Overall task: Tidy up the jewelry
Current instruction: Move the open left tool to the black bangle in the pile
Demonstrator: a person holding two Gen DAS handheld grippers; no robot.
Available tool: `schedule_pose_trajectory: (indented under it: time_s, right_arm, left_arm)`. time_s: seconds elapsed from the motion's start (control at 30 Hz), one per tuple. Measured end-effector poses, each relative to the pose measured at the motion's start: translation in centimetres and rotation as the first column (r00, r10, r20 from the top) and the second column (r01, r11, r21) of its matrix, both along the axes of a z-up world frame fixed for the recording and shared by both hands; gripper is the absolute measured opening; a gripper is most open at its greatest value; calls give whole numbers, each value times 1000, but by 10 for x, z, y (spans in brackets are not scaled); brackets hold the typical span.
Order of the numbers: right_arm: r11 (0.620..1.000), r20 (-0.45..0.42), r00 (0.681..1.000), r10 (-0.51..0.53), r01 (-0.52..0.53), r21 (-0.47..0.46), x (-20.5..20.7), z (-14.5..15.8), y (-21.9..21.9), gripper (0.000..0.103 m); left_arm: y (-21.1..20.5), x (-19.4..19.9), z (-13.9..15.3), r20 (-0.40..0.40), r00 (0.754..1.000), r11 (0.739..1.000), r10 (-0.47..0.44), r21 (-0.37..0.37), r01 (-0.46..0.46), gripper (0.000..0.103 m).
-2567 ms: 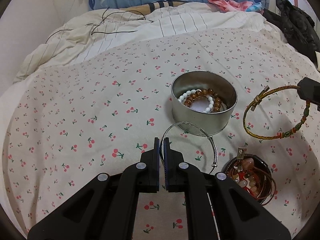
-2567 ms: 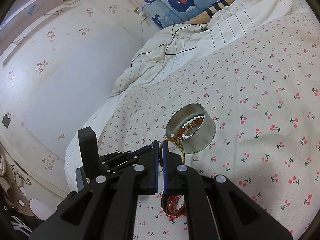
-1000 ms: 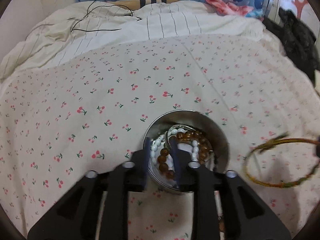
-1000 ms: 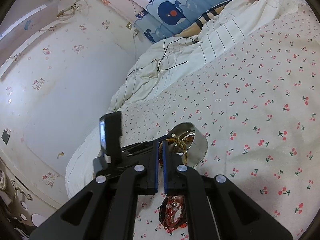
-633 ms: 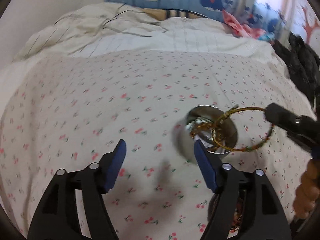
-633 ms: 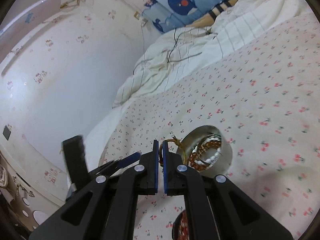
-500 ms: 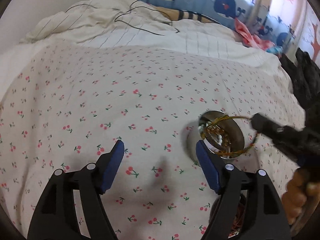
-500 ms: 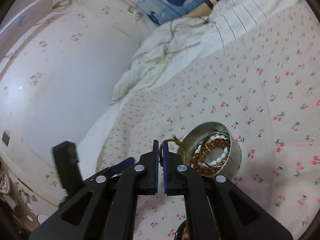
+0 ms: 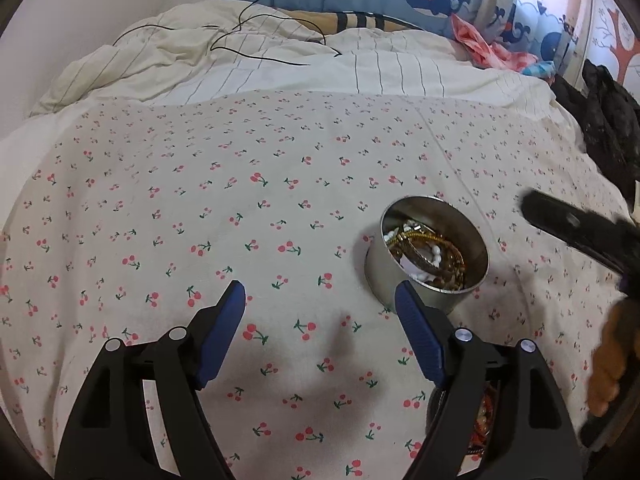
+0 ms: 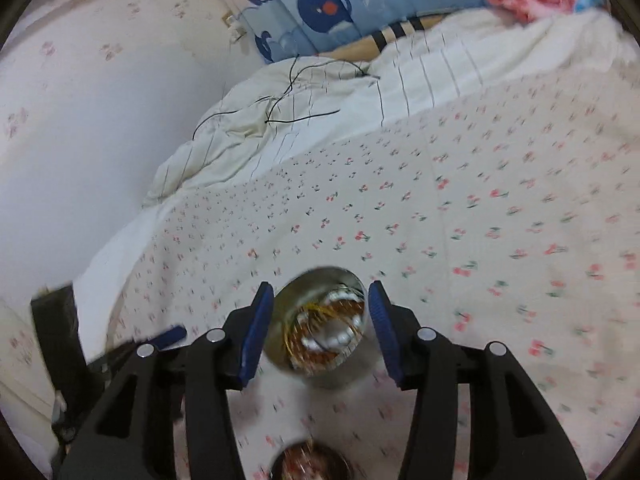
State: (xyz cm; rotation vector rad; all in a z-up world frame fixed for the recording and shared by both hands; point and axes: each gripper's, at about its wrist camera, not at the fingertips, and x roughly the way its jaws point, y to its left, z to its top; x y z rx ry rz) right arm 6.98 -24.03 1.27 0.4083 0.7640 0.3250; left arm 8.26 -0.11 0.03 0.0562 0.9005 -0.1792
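The metal tin (image 9: 426, 280) holds beaded and gold bracelets (image 9: 428, 254); both left tongs (image 9: 320, 304) and right tongs (image 10: 320, 308) are opening, empty.

Both grippers are showing the same build. The left gripper (image 9: 320, 300) is wearing black plastic fingers with triangular cut-outs, blue pads (image 9: 224, 332) lining the inner faces, and a round silver screw head shining on each finger link. The right gripper (image 10: 321, 300) is looking identical: black angular arms, blue pads (image 10: 256, 332), silver screws. A hand (image 9: 610, 364) is showing at the edge of the left view, blurred, no sleeve visible.
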Motion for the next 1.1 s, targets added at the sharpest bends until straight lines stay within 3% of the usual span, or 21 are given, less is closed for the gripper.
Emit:
schedule_pose_trajectory:
  time_s: [0.2, 0.37, 0.47, 0.53, 0.67, 0.73, 0.9, 1.1]
  right_arm:
    - [979, -116, 992, 43, -64, -191, -45, -25, 1, 53]
    - [992, -124, 992, -9, -8, -129, -44, -27, -19, 56]
    - [989, -137, 989, 47, -65, -132, -45, -25, -17, 56]
    - [979, -142, 984, 112, -133, -151, -48, -24, -7, 56]
    - [936, -178, 968, 177, -222, -275, -52, -30, 20, 56]
    - [915, -197, 963, 184, -241, -324, -54, -34, 26, 56]
    - [900, -224, 954, 197, -267, -345, -54, -46, 32, 56]
    - [857, -229, 957, 178, -265, -442, -52, -56, 44, 57]
  left_arm:
    - [-1, -26, -17, -69, 996, 998, -62, -15, 61, 75]
    - [-28, -38, -28, -98, 976, 980, -196, 24, 199, 75]
    - [-37, -43, -30, -79, 973, 971, -217, 86, 224, 75]
    - [-32, -41, -28, -70, 978, 976, -194, 87, 200, 75]
    - [-23, -34, -29, -111, 975, 981, -194, 1, 195, 75]
    - [-30, -38, -33, -118, 967, 973, -227, 21, 231, 75]
    - [-50, -47, -42, -113, 957, 947, -269, 148, 284, 75]
    - [-52, -46, -48, -139, 954, 945, -267, 155, 287, 75]
